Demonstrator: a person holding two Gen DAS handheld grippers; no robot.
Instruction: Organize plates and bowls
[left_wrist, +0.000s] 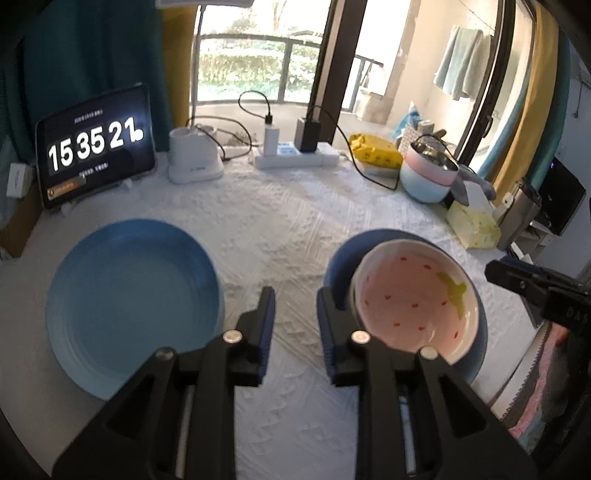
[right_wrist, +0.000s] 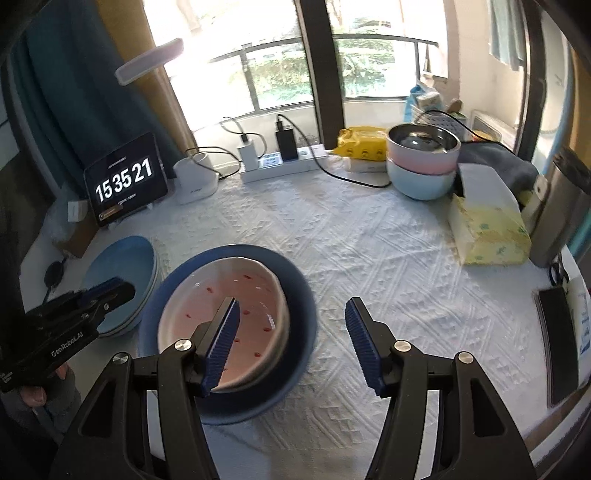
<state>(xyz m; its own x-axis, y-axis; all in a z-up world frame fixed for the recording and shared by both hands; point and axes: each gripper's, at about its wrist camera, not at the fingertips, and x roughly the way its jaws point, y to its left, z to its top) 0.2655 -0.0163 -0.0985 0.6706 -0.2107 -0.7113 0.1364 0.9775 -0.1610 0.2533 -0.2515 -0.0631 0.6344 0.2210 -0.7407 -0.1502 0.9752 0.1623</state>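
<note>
Both tongs angled down over the white-clothed worktop (right_wrist: 369, 240), left tongs (left_wrist: 295, 325) slightly parted and empty, right tongs (right_wrist: 291, 343) wide apart, gripping nothing. The pink strawberry bowl (right_wrist: 236, 321) sat upright in a dark blue plate (right_wrist: 295, 295), beside the light blue plate (left_wrist: 133, 306)

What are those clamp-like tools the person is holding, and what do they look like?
Both are black plastic handheld tools. The left gripper and right gripper each have two angular black fingers lined with ribbed blue pads, with round silver pins at the joints. The left one carries white "GenRobot.AI" lettering on its side, seen from the right camera.
</note>
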